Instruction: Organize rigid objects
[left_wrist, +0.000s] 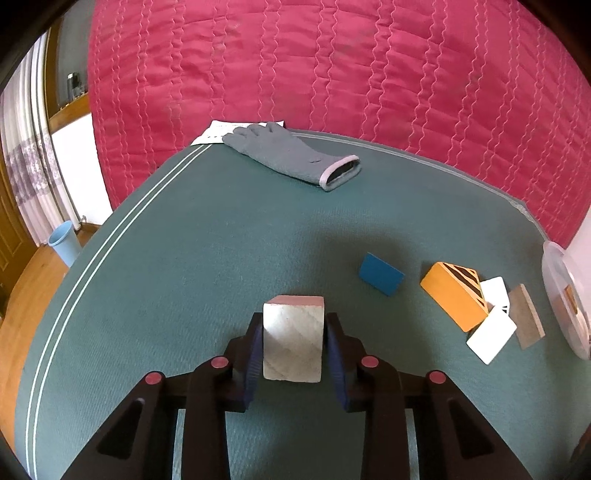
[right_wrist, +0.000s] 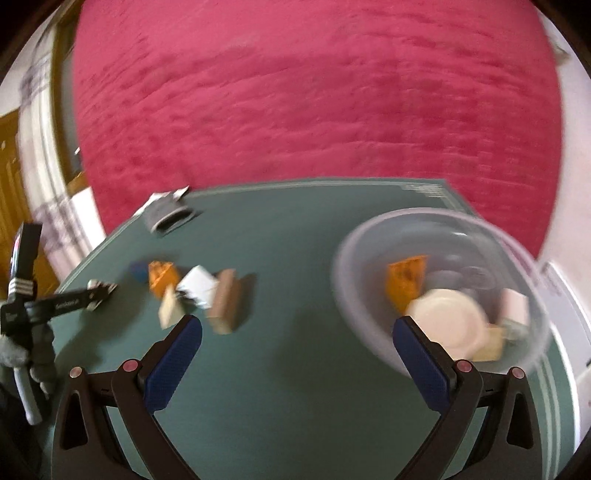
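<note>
1. Two tools are in play: the left tool (left_wrist: 293, 341) is clamped on a pale, wood-grained cube with a pinkish top face (left_wrist: 292, 338), low in the middle of the left wrist view, its blue pads pressed against the cube's two side faces.
2. The right tool (right_wrist: 295, 343) is seen with its jaws spread wide and nothing between them, low in the blurred right wrist view.
3. The step in hand is judged to be the lift of the cube toward the clear plastic bowl (right_wrist: 373, 236), which stands at the right of the right wrist view, with only its rim showing at the right edge of the left wrist view.
4. The grip should be kept square on the flat sides, and the cube raised straight off the green desk (left_wrist: 207, 258) before it is carried across.
5. The loose pile in the way is best cleared from above: a blue block (left_wrist: 381, 274), an orange block with black stripes (left_wrist: 456, 297), two white tiles (left_wrist: 491, 338) and a brown slab (left_wrist: 526, 315) lie at the right of the left wrist view.
6. The cube is better released low inside the bowl, since an orange piece (right_wrist: 406, 282) and a cream round piece (right_wrist: 447, 319) already lie in it.
7. The cube looks rigid, with sharp edges and diagonal grain on its facing side; whether it rests on the desk cannot be told.
8. A grey glove (left_wrist: 291, 155) lies at the desk's far edge, upper middle of the frame, well apart.
</note>
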